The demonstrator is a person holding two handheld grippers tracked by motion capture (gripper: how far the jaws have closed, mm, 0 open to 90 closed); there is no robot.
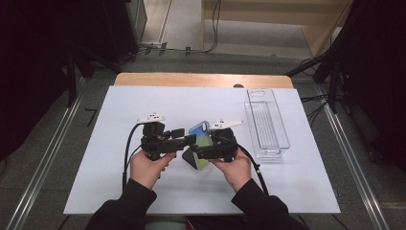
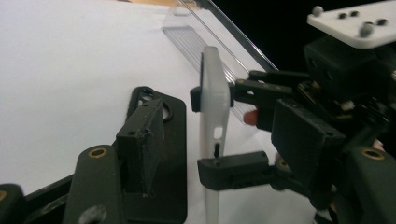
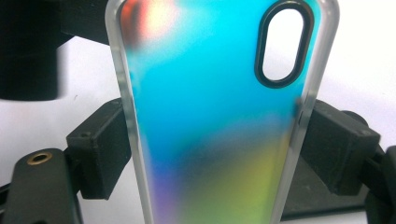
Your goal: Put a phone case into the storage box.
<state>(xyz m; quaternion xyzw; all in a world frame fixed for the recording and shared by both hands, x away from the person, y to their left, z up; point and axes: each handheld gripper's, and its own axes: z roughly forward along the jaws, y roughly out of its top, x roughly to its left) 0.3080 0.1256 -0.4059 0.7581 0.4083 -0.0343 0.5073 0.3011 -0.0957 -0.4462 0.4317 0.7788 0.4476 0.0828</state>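
An iridescent blue-green phone case (image 1: pixel 200 136) is held upright on its edge above the table, and my right gripper (image 1: pixel 207 147) is shut on it. In the right gripper view both pads (image 3: pixel 334 144) press the case (image 3: pixel 210 116) on its two long sides. My left gripper (image 1: pixel 184 138) faces it from the left with its jaws open. In the left gripper view the translucent edge of the case (image 2: pixel 215 93) stands between the two left pads (image 2: pixel 140 144), which do not touch it. A black phone case (image 1: pixel 190 159) lies flat on the table underneath (image 2: pixel 173 154).
A clear plastic tray (image 1: pixel 266 122) stands lengthwise at the right of the white table top (image 1: pixel 143 100); its wall also shows in the left gripper view (image 2: pixel 187 37). Dark stands and cables surround the table.
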